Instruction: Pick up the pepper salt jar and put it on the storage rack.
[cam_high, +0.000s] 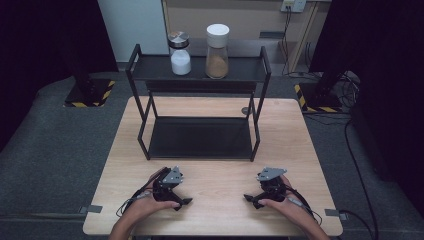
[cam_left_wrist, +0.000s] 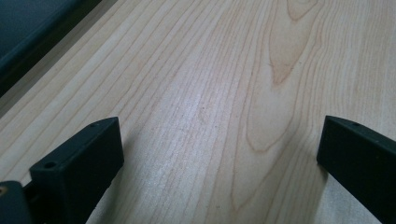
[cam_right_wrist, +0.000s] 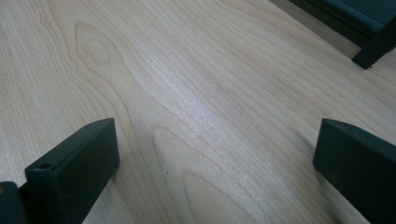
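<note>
Work looks not started, I judge. High view: left gripper (cam_high: 181, 201) & right gripper (cam_high: 251, 199) rest on table (cam_high: 210, 170), well apart from rack (cam_high: 200, 75); 2 jars on its top shelf, white-powder jar (cam_high: 180, 54) w/ metal lid, brown-powder jar (cam_high: 217, 45) w/ white cap, both upright.
Left gripper view: jaws spread, nothing between.
Right gripper view: same, jaws wide, only wood.

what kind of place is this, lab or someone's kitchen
Most likely a lab or recording room, not a kitchen: a lone wooden table on grey carpet, hazard-striped stand bases, dark curtains, and a staged black rack with two jars.
</note>
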